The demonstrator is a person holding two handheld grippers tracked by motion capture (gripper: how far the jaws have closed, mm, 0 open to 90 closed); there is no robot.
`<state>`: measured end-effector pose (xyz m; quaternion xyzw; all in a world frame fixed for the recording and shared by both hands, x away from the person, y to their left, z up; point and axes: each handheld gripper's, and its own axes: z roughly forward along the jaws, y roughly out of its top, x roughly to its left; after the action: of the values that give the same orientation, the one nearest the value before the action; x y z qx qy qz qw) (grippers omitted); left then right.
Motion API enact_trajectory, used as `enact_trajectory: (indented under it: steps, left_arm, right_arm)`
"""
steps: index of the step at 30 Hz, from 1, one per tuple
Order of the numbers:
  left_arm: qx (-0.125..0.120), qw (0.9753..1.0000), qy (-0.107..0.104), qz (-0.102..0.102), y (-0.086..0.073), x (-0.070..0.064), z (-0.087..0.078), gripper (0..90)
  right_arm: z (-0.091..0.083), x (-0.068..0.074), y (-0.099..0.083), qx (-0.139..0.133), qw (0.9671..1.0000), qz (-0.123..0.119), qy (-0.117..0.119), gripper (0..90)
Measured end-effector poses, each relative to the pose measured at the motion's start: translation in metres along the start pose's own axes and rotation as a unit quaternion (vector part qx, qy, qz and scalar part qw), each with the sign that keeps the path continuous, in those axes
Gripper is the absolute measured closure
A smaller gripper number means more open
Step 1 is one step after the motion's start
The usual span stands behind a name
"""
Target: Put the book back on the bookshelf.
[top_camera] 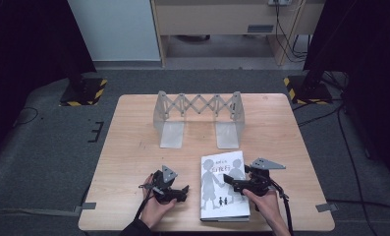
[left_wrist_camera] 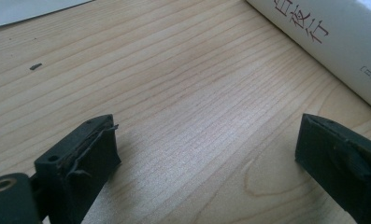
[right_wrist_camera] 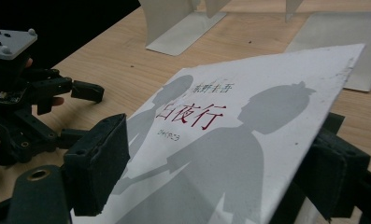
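The right hand-held gripper [top_camera: 241, 183] has its jaws spread astride the book [top_camera: 224, 186], which lies near the front edge of the surface [top_camera: 133, 147], right of centre. The left hand-held gripper [top_camera: 175, 191], jaws also spread, waits just left of it. A good grip would pinch the book's right edge squarely before lifting toward the far bookend rack [top_camera: 198, 118].

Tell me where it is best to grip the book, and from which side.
Probably the book's right long edge, from the right. It lies flat on the table, so only the edges offer a hold. The right gripper is already there; the left gripper stands open and apart from the left edge.
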<state>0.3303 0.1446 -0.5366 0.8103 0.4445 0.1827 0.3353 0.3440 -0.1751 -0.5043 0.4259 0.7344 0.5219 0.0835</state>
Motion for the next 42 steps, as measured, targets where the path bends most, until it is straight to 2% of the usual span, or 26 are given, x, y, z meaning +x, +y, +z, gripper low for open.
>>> enact_trajectory:
  steps: [4, 15, 17, 19, 24, 28, 32, 35, 38, 42]
  left_arm:
    - [0.005, 1.0000, -0.004, 0.003, 0.000, 0.000, 0.001, 0.0]
    - [0.006, 1.0000, -0.004, 0.004, 0.001, 0.000, 0.001, 0.0]
    - [0.006, 1.0000, -0.004, 0.004, 0.001, 0.000, 0.001, 0.0]
    - [0.006, 1.0000, -0.004, 0.004, 0.001, 0.000, 0.001, 0.0]
    - [0.006, 1.0000, -0.005, 0.003, 0.001, 0.000, 0.001, 0.0]
    - [0.002, 1.0000, -0.001, -0.001, 0.000, 0.000, 0.001, 1.7]
    - [0.000, 1.0000, 0.000, -0.003, 0.000, 0.001, 0.000, 3.0]
    - [0.000, 1.0000, 0.000, -0.002, 0.000, 0.001, 0.000, 3.0]
    - [0.000, 1.0000, 0.000, -0.002, 0.000, 0.001, 0.000, 3.1]
    - [0.000, 1.0000, 0.001, -0.002, 0.000, 0.001, 0.000, 3.6]
  right_arm:
    - [0.004, 0.001, 0.001, 0.005, 1.0000, 0.005, 0.001, 18.7]
    - [0.009, 0.001, 0.000, 0.022, 0.9996, 0.014, 0.007, 21.3]
    - [0.013, 0.002, 0.000, 0.027, 0.9992, 0.021, 0.020, 23.8]
    - [0.016, 0.005, -0.001, 0.025, 0.9995, 0.017, 0.013, 21.5]
    - [0.016, 0.004, -0.002, 0.020, 0.9995, 0.023, 0.010, 24.1]
    - [0.013, 0.006, 0.000, 0.002, 0.9995, 0.028, 0.017, 27.8]
    - [0.012, 0.008, 0.004, -0.013, 0.9991, 0.029, 0.029, 26.6]
    - [0.012, 0.010, 0.006, -0.016, 0.9991, 0.023, 0.033, 24.4]
    - [0.014, 0.013, 0.006, -0.017, 0.9994, 0.013, 0.028, 23.0]
    - [0.014, 0.010, 0.004, -0.009, 0.9994, 0.023, 0.025, 25.1]
